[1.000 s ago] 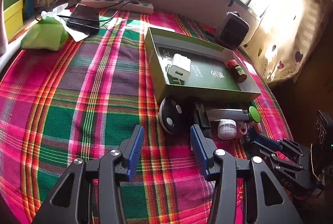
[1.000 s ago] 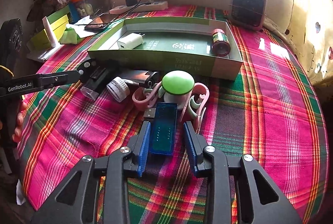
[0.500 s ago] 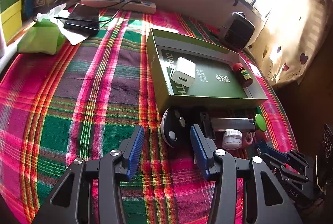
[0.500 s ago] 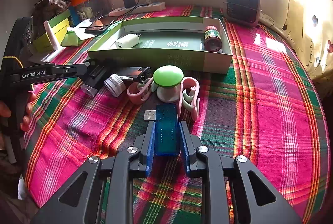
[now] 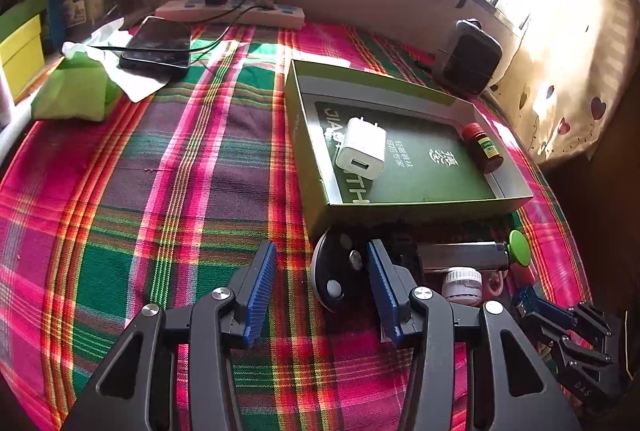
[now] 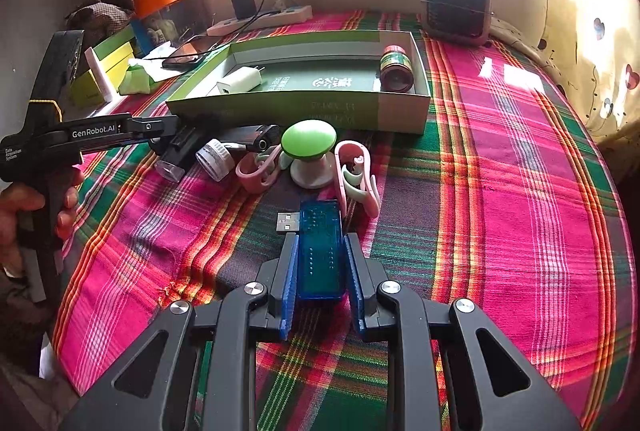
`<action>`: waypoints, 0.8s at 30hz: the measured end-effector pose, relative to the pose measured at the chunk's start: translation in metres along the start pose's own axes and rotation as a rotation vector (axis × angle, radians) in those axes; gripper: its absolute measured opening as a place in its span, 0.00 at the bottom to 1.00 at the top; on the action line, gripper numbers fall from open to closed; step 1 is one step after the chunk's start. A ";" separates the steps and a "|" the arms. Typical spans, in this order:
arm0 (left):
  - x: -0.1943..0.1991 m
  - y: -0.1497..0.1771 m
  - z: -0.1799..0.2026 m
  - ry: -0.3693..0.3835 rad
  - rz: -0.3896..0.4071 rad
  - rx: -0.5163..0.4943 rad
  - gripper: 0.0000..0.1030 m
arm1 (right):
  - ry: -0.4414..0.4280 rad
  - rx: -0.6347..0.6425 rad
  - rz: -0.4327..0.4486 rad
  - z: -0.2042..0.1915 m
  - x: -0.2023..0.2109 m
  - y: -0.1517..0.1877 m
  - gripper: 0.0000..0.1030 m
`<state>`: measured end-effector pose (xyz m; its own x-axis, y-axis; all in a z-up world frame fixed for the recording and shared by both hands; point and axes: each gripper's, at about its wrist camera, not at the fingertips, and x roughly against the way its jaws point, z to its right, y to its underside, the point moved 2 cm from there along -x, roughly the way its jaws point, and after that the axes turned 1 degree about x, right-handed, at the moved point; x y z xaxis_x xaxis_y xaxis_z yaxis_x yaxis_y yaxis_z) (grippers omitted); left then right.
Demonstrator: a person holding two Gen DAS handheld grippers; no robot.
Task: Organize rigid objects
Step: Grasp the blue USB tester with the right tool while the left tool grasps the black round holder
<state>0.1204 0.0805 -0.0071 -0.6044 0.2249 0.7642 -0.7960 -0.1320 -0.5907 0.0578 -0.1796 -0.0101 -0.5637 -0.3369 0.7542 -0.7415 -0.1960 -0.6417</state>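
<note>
left wrist view: the left gripper [image 5: 320, 287] hangs with its jaws spread wide and nothing between them, low over the plaid cloth [image 5: 160, 191] that covers the desk. just ahead of its right finger lies a black round gadget [image 5: 334, 271], close against the near wall of the green box [image 5: 312, 159]. in the box lie a white charger [image 5: 362, 149] at the left and a small red-capped bottle [image 5: 482, 147] at the right wall. at the lower right the right gripper [image 5: 532, 305] shows with the blue usb stick [image 5: 526, 297]. a phone [image 5: 158, 45] and a power strip [image 5: 230, 15] sit at the far edge under the window.

right wrist view: the right gripper [image 6: 320, 271] is clamped on the blue usb stick [image 6: 320, 251], pads on its two long sides. the stick's long axis runs straight away from the camera, its metal plug at the far left corner, pointing toward the box. the stick sits on the cloth near the desk's front, just short of a green-topped knob [image 6: 308, 139] and pink clips [image 6: 356, 171]. beyond, the green box [image 6: 280, 107] holds the charger [image 6: 240, 81] and the bottle [image 6: 396, 67] lying on its side. a small heater [image 6: 458, 5] stands by the wall.
</note>
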 end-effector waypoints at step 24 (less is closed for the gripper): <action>0.003 0.002 0.006 -0.019 0.019 -0.010 0.22 | -0.032 -0.012 0.001 0.003 -0.001 0.001 0.23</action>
<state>0.1170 0.0754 -0.0044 -0.6198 0.2044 0.7576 -0.7842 -0.1261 -0.6075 0.0587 -0.1822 -0.0113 -0.5524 -0.3668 0.7485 -0.7452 -0.1850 -0.6407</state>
